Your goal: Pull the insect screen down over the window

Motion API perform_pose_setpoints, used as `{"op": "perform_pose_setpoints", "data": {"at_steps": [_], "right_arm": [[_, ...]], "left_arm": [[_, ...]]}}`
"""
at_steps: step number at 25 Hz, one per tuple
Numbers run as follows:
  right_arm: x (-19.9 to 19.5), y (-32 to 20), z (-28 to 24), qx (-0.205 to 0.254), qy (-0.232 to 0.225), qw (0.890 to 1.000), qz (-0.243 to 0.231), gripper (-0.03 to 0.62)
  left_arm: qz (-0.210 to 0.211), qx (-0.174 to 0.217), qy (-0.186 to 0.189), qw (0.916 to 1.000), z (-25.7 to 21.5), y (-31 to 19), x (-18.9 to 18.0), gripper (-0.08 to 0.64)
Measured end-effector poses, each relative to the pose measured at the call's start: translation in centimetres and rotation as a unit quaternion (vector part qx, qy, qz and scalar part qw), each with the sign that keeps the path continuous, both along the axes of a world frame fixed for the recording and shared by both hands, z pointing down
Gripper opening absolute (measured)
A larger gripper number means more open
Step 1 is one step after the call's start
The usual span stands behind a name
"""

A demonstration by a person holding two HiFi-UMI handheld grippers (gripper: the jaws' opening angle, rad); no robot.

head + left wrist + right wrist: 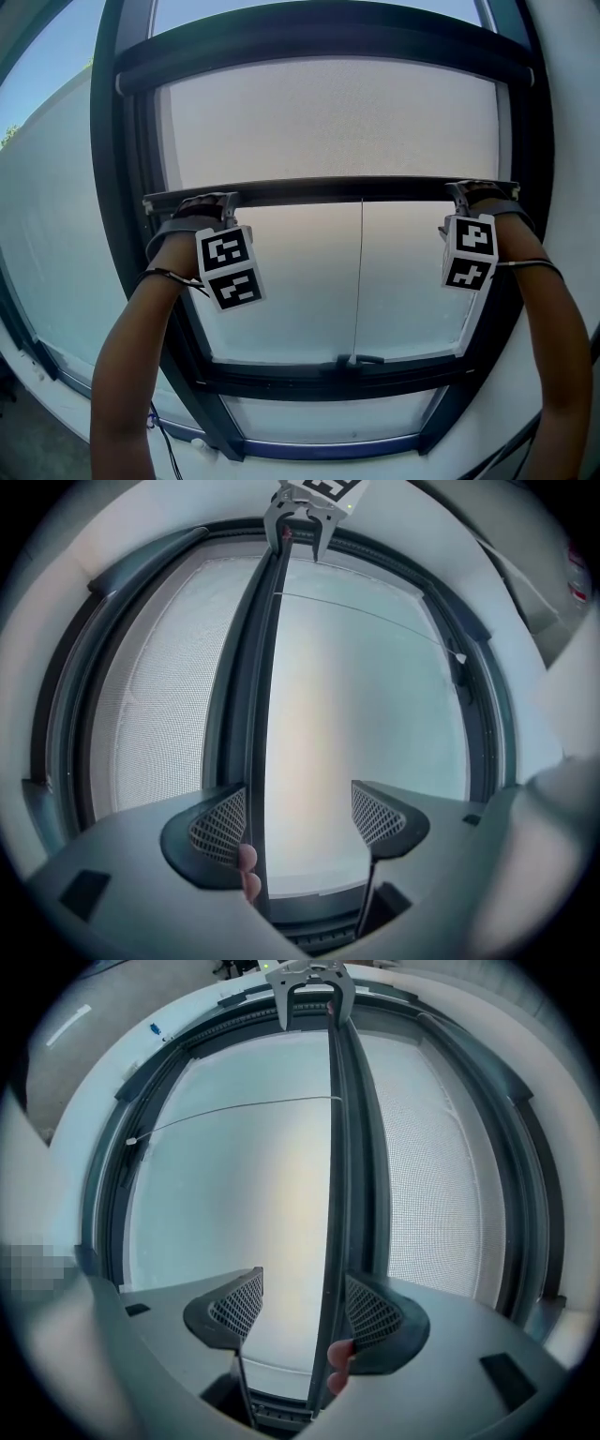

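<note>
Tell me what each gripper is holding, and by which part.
Nothing is clamped. The screen's pull bar runs between the open jaws of the left gripper and right gripper, one near each end, close against one jaw.

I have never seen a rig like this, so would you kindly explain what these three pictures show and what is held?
There is no robot: a person holds a two-jaw claw tool in each hand. One picture comes from a head camera; the other two from cameras riding on each tool, looking along its jaws. The left claw and right claw sit at the ends of the dark bottom bar of the insect screen, roughly halfway down the window frame. In both, the jaws stand apart with the bar lying beside one jaw, unclamped; a fingertip shows beside it.
</note>
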State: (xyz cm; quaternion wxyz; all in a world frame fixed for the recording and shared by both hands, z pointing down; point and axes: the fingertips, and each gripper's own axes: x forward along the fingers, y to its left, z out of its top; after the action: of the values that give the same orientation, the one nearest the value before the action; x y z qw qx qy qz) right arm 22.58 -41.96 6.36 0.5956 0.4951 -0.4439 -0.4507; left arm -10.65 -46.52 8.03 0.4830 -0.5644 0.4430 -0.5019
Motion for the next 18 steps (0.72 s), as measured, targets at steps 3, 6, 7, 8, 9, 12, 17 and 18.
{"op": "perform_pose_setpoints", "data": {"at_steps": [3,6,7,8,9,12,17,18], "right_arm": [[-0.1,-0.1,1.3,-0.011,0.002,1.000,-0.002,0.273],[-0.4,-0.4,2.1,-0.010,0.005,1.000,-0.005,0.273],[-0.4,-0.4,2.4,-0.010,0.002,1.000,-0.005,0.273],[-0.5,-0.3,2.8,-0.011,-0.002,1.000,-0.006,0.273],[-0.5,-0.3,3.1,-0.012,-0.006,1.000,-0.006,0.273],[-0.6,-0.1,3.8,-0.020,-0.021,1.000,-0.010,0.273],[-0.6,0.4,4.0,-0.029,-0.028,0.999,-0.002,0.273],[-0.7,0.4,4.1,-0.028,-0.027,0.999,-0.001,0.273]], "left_arm": [[0.001,-0.011,-0.003,0.9999,1.4,-0.1,-0.1,0.341],[0.000,-0.020,-0.007,0.9998,2.4,-0.4,-0.5,0.341],[-0.001,-0.022,-0.008,0.9997,2.7,-0.3,-0.5,0.341],[-0.001,-0.024,-0.009,0.9997,3.0,-0.2,-0.6,0.341],[0.000,-0.026,-0.009,0.9996,3.3,-0.2,-0.6,0.341],[0.000,-0.026,-0.010,0.9996,3.8,0.1,-0.6,0.341],[0.003,-0.029,-0.006,0.9996,4.1,0.5,-0.5,0.341],[0.002,-0.029,-0.006,0.9996,4.2,0.5,-0.6,0.341]]}}
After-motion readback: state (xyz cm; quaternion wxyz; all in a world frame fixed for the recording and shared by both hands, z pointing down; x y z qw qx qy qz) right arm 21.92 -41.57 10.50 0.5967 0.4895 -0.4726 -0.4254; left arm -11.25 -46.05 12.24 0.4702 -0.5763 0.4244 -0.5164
